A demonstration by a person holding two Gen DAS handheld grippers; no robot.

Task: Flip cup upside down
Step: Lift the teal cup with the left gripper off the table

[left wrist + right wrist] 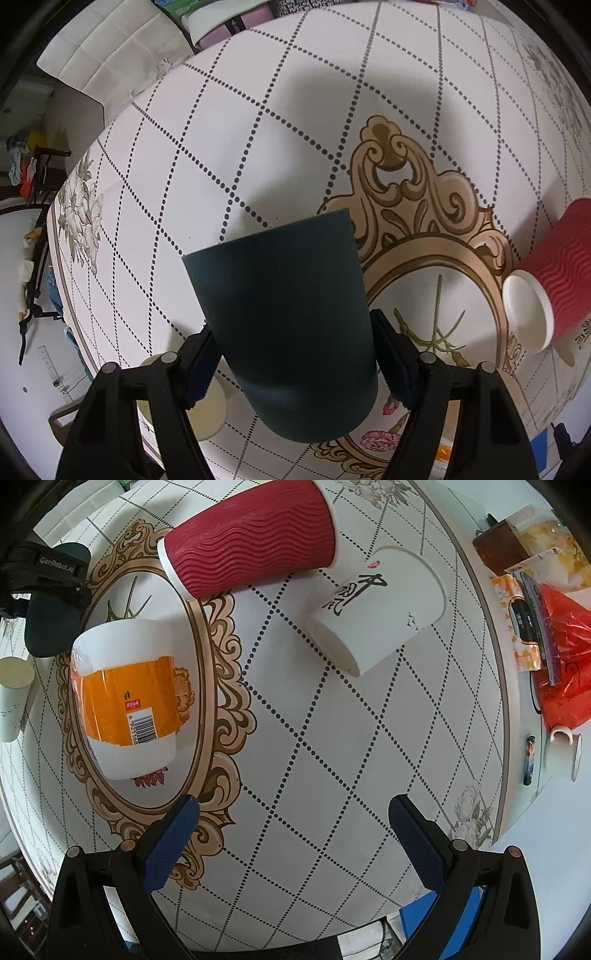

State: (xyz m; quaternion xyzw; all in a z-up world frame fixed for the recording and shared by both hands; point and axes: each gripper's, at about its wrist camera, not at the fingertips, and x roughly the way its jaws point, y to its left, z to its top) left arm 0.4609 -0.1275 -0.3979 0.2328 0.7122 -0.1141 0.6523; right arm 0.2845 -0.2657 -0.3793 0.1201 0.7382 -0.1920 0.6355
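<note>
Left gripper clamps dark teal cup across its sides, axis pointing forward; right gripper spread, empty.

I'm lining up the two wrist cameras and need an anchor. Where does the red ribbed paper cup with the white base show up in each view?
Left wrist view: the red ribbed paper cup sits at the right edge, cut off by the frame, white base facing the camera.
Right wrist view: it is at the top centre, beyond the open right hand-held gripper.
Shared landmark: the gold oval frame printed on the tablecloth, right beside the cup.
</note>
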